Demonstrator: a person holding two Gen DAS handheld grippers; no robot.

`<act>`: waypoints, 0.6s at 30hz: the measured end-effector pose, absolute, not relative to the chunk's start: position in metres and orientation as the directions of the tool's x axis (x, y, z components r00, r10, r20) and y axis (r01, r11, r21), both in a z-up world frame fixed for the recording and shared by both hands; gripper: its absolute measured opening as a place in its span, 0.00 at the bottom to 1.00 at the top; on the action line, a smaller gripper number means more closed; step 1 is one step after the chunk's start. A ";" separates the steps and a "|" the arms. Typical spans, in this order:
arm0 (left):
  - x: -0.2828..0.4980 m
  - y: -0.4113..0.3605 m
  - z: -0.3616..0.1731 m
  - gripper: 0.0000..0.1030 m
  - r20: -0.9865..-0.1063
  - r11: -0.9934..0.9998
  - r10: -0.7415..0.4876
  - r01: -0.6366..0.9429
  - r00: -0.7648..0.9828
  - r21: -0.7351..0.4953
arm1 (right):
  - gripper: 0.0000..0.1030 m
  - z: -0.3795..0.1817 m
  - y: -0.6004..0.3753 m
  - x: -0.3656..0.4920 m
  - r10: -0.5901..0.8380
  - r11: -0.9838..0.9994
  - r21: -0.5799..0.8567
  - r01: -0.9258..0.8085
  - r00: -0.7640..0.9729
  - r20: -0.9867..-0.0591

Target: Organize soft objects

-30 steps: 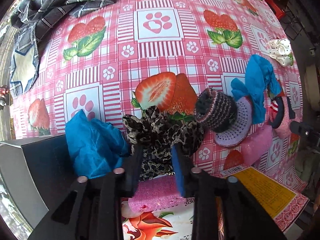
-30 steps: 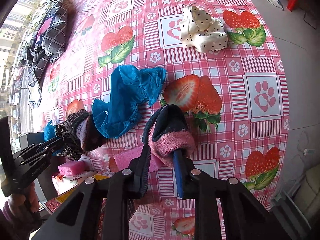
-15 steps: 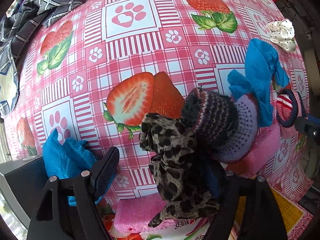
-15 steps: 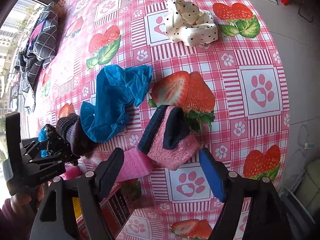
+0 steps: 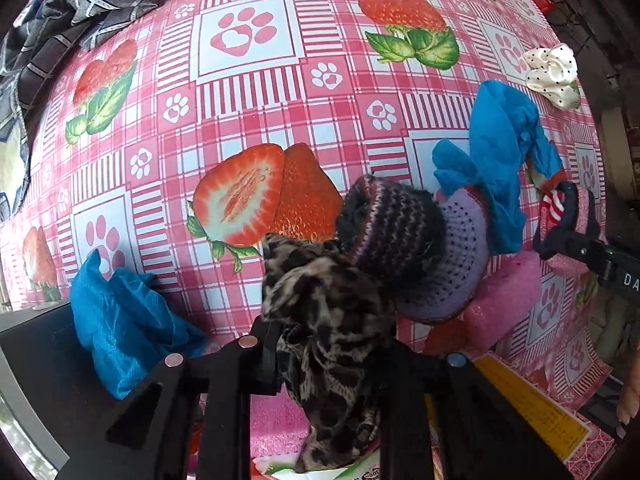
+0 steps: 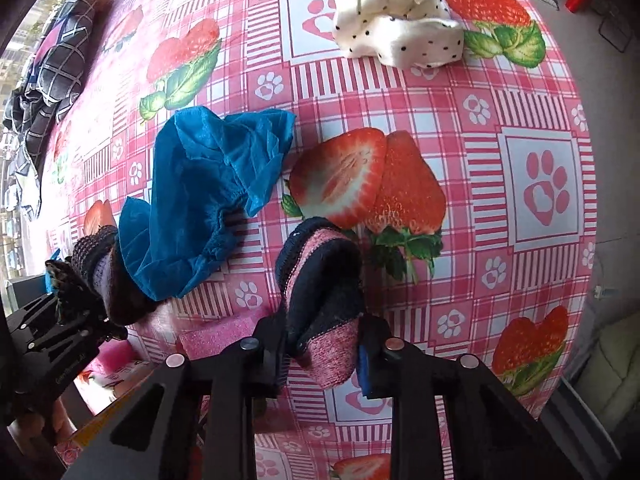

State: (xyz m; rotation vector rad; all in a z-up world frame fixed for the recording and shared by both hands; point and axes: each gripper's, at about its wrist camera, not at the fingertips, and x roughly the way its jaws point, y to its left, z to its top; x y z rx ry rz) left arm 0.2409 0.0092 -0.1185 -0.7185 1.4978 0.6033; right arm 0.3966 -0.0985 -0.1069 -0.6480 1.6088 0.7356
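Observation:
My left gripper (image 5: 332,344) is shut on a leopard-print cloth (image 5: 324,320) that bunches between its jaws. A striped purple knit hat (image 5: 404,240) touches the cloth at its far right. My right gripper (image 6: 322,350) is shut on a pink and navy sock (image 6: 324,308), held just above the tablecloth. The sock and the right gripper also show at the right edge of the left wrist view (image 5: 568,220). A blue shoe cover (image 6: 208,196) lies left of the sock. A second blue shoe cover (image 5: 124,316) lies left of my left gripper.
A white dotted cloth (image 6: 396,28) lies at the table's far right. A dark checked garment (image 5: 72,12) lies at the far left. Pink foam pieces (image 5: 508,292), a yellow-labelled box (image 5: 532,408) and a black box (image 5: 36,360) sit along the near edge of the strawberry tablecloth (image 5: 240,92).
Both grippers opened half a second ago and have closed again. The left one now clamps the leopard cloth, the right one the pink sock.

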 end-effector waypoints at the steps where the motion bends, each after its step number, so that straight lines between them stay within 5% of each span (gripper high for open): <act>1: 0.240 0.008 -0.112 0.22 -0.998 0.661 -0.060 -0.749 0.006 -0.044 | 0.24 -0.103 -0.098 0.396 -0.001 0.646 0.118 -0.754 -0.155 -0.988; 18: 0.142 -0.008 0.003 0.22 -0.989 0.589 0.084 -0.807 0.120 -0.048 | 0.24 -0.002 -0.118 0.373 0.179 0.619 0.246 -0.746 -0.172 -0.969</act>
